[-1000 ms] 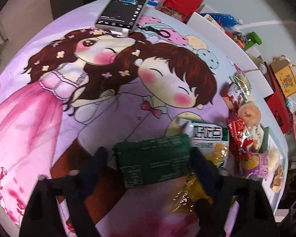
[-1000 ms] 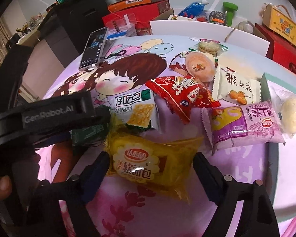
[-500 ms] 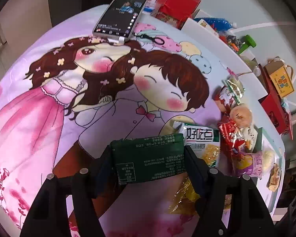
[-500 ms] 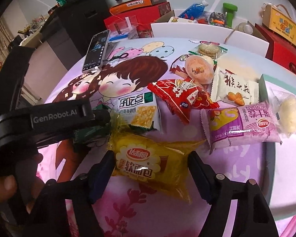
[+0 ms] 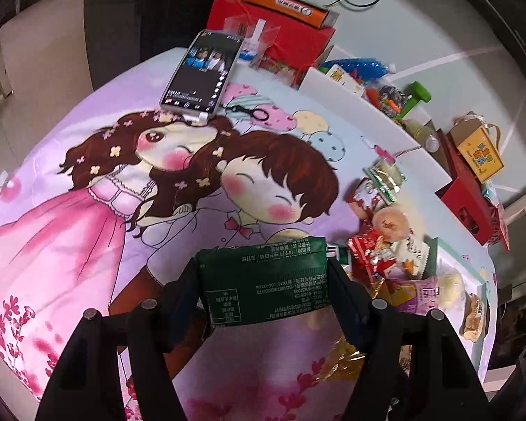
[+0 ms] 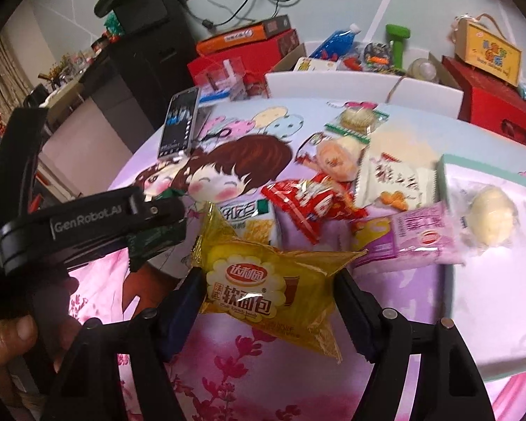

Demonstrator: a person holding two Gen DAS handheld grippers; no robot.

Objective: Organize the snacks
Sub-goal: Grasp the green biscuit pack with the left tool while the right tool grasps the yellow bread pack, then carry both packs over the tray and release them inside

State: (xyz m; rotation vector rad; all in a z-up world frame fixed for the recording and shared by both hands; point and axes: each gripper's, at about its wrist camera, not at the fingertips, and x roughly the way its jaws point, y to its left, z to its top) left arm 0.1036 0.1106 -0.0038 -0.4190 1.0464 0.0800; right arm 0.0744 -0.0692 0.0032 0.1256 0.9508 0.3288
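**Two packets gripped above the surface**

Cartoon-print surface point(image 5: 87, 217) below. Yellow bread packet point(image 6: 266, 287) clamped in right gripper point(image 6: 266, 291); green packet point(image 5: 263, 284) clamped in left gripper point(image 5: 263, 280). Loose snacks point(image 6: 350, 182) heaped beyond, near a phone point(image 5: 203, 73).

Both grippers, left gripper point(image 5: 263, 280) and right gripper point(image 6: 266, 291), clamped, angled downward.

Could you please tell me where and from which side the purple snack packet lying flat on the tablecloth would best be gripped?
I would grip the purple snack packet across its short width near the middle, coming down from above. It lies flat with its long axis across the tablecloth, and the red packet crowds its left end, so probably start from the freer near edge.
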